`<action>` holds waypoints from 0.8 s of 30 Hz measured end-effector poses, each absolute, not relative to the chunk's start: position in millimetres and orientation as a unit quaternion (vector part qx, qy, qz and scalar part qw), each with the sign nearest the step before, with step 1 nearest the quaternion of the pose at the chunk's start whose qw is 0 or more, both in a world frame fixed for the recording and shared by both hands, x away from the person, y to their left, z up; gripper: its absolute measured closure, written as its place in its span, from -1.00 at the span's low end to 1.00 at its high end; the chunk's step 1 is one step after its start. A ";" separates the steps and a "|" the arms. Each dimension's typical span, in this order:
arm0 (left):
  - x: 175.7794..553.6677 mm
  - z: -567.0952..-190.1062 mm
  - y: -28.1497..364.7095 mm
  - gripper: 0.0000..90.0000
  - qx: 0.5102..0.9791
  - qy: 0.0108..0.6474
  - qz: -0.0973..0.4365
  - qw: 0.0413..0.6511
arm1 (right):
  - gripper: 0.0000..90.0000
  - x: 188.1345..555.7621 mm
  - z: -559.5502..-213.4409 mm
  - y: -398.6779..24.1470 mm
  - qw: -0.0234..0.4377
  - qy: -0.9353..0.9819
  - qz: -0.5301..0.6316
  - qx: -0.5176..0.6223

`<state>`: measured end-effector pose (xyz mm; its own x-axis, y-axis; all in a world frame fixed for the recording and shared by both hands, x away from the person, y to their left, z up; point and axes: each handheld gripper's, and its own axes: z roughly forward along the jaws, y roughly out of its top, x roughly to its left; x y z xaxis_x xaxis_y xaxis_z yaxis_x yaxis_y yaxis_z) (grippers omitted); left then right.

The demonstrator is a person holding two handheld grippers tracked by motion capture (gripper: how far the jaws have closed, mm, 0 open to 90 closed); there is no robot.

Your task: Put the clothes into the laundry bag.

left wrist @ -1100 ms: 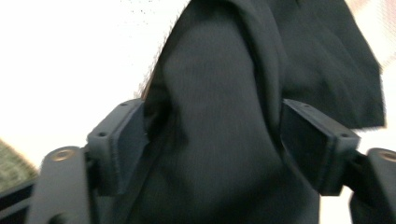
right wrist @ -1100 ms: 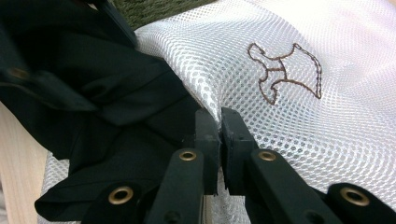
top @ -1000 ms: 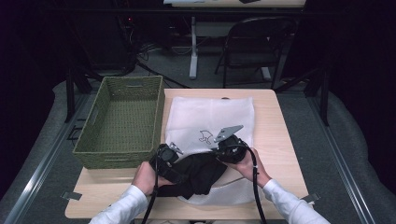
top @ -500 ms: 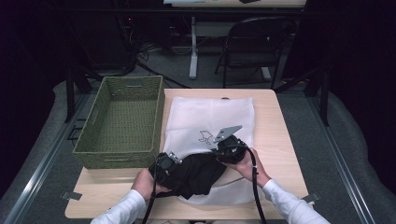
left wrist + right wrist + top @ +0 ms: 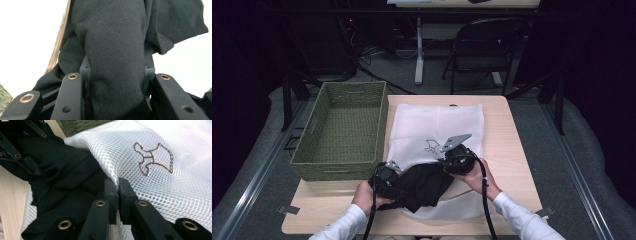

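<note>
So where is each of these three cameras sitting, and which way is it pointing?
High view: above the person's side, looking forward and down on the table; forearms and hands enter from below.
Left gripper view: rides the left gripper, looking along its jaws at the black cloth between them.
Right gripper view: rides the right gripper, pinching the white mesh bag.
All three show the black cloth.

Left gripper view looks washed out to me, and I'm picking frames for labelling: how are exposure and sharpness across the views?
Left gripper view: background blown white, black garment close and soft. Right gripper view: sharp on the mesh bag, garment folds dark. High view: table evenly lit, surroundings nearly black.
</note>
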<state>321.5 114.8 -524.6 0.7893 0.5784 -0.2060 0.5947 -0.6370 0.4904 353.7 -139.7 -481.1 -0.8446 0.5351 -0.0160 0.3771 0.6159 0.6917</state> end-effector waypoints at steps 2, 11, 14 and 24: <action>321.2 -520.7 112.1 0.33 0.901 0.331 -0.014 0.280 | 0.94 352.3 -480.0 -138.6 0.110 0.892 0.356 0.257; 326.5 -514.0 104.2 0.35 0.890 0.348 -0.003 0.295 | 0.94 352.1 -478.5 -137.8 0.112 0.891 0.359 0.253; 328.3 -512.3 99.1 0.35 0.886 0.353 0.003 0.301 | 0.94 350.9 -478.7 -137.0 0.111 0.891 0.360 0.254; 331.4 -519.8 83.6 0.31 0.876 0.370 0.023 0.308 | 0.94 350.2 -479.1 -136.4 0.108 0.892 0.360 0.250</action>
